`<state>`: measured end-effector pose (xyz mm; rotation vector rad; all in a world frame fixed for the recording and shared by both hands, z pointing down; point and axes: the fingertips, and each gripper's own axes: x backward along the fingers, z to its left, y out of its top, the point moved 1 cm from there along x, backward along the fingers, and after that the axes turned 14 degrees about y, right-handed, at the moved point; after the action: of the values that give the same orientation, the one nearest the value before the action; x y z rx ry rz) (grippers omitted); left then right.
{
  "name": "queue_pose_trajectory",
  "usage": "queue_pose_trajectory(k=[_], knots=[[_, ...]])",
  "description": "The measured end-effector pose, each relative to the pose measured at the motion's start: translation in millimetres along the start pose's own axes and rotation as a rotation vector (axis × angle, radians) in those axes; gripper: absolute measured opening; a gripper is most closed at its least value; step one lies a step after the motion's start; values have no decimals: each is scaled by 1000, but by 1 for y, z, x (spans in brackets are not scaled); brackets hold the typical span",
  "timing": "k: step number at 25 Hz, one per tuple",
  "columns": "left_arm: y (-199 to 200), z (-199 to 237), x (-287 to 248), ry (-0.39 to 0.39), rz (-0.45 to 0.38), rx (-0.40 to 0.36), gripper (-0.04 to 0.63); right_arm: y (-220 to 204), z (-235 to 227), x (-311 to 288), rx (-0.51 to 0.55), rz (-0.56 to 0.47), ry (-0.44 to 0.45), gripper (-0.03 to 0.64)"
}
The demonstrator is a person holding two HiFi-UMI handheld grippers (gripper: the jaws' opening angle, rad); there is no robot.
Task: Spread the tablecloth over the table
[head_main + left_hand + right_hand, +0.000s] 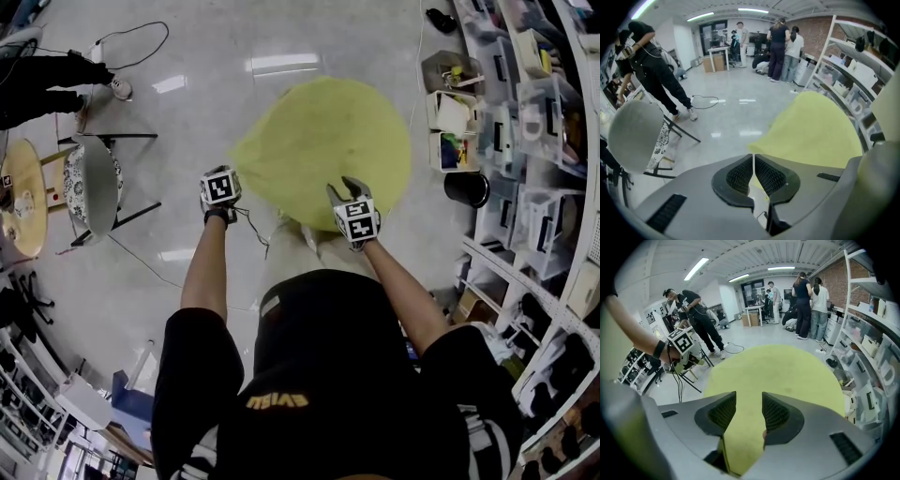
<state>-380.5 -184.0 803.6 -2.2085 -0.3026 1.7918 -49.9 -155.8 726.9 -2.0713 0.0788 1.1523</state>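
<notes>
Two grippers held the yellow tablecloth (319, 141), spread at the centre of the head view. My left gripper (753, 164) was pressed together on its edge and my right gripper (749, 413) pinched a bunched fold. Pulling both sides outward evenly seemed best.

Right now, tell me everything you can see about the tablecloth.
The tablecloth is a plain yellow-green cloth, thin and soft-looking, lying spread in a roundish shape, hiding whatever is under it. Its near edge is bunched between the jaws of the right hand-held gripper, which grip it. The closed left hand-held gripper sits at its near-left edge; contact is unclear.
</notes>
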Motion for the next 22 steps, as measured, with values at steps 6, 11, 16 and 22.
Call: queue_pose_trajectory(k=[6,11,16,22], knots=[[5,9,23,-11,-127,-86,29,13,-2,18,23,-26,-38,171],[72,-38,119,-38,-545,-233,18,46,-10,84,58,-99,-128,95],[114,-90,231,-210,-840,-217,18,95,-16,163,241,-190,-214,3],[126,-146,326,-323,-974,-224,18,145,-26,287,273,-405,-229,2]])
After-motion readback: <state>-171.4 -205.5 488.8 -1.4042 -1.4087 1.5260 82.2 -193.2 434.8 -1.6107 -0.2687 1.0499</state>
